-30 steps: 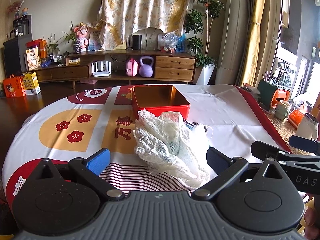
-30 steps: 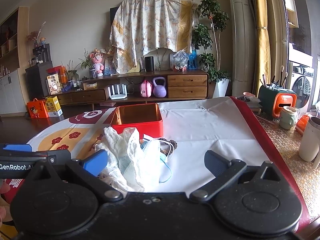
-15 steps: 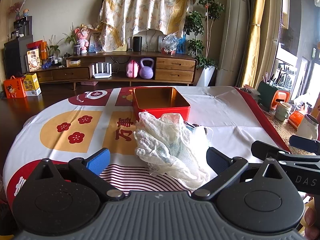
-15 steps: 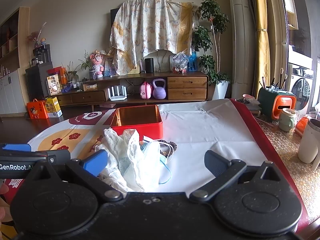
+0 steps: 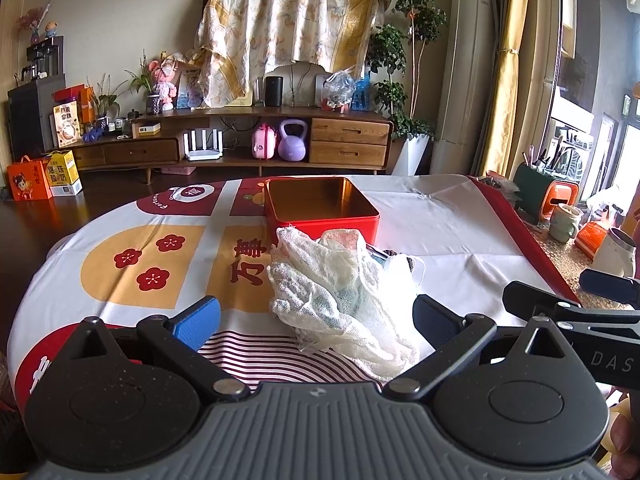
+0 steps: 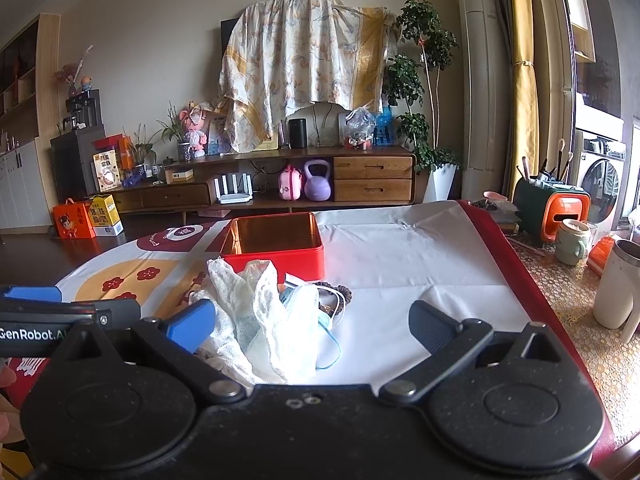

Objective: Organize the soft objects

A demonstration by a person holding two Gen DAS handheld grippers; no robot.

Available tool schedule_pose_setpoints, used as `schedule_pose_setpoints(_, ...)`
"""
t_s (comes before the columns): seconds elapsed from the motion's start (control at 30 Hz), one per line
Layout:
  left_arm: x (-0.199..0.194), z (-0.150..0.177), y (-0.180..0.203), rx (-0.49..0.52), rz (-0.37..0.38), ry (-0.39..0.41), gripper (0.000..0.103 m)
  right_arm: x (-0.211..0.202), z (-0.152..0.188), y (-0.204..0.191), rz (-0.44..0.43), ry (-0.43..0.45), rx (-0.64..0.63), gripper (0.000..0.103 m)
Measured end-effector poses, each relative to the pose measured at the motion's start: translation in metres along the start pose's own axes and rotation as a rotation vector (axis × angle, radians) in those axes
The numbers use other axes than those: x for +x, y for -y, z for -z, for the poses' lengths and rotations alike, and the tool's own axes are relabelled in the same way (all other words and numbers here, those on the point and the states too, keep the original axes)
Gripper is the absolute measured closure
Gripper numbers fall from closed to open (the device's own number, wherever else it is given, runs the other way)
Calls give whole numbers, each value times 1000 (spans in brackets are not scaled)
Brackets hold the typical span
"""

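A crumpled white gauze cloth [image 5: 336, 292] lies on the table in a pile with a face mask [image 6: 304, 320] and a dark bead bracelet [image 6: 338, 294]. An open, empty red tin box [image 5: 320, 208] stands just behind the pile; it also shows in the right wrist view [image 6: 276, 246]. My left gripper [image 5: 316, 316] is open, its fingers either side of the cloth's near end, touching nothing. My right gripper [image 6: 312, 320] is open, with the pile between its fingers towards the left one. Each view shows the other gripper at its edge.
The table wears a white, red and yellow printed cloth [image 5: 152, 264]. At the right edge stand a white cup [image 6: 616, 284], a green mug [image 6: 572, 240] and an orange-green holder [image 6: 552, 212]. A wooden TV cabinet [image 5: 240, 144] stands across the room.
Both grippers have drifted slightly; the scene sits a little lower in both views. The cloth pile and tin have not moved. Both grippers remain open.
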State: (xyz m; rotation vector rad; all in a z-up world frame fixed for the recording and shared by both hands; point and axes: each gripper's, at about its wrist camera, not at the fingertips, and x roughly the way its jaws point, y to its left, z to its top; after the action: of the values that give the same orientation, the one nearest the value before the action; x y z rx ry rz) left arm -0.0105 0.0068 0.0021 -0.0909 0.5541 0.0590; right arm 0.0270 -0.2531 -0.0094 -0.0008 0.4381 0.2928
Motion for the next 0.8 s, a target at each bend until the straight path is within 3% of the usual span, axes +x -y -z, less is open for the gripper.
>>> schedule_pose_setpoints(0.4, 1, -2, 4, 5, 2, -3, 0, -2, -5, 3, -19, -2, -6, 0)
schedule_pose_setpoints(0.8, 32, 0, -3, 5, 17, -57, 0, 22, 3, 7, -60, -44, -34, 2)
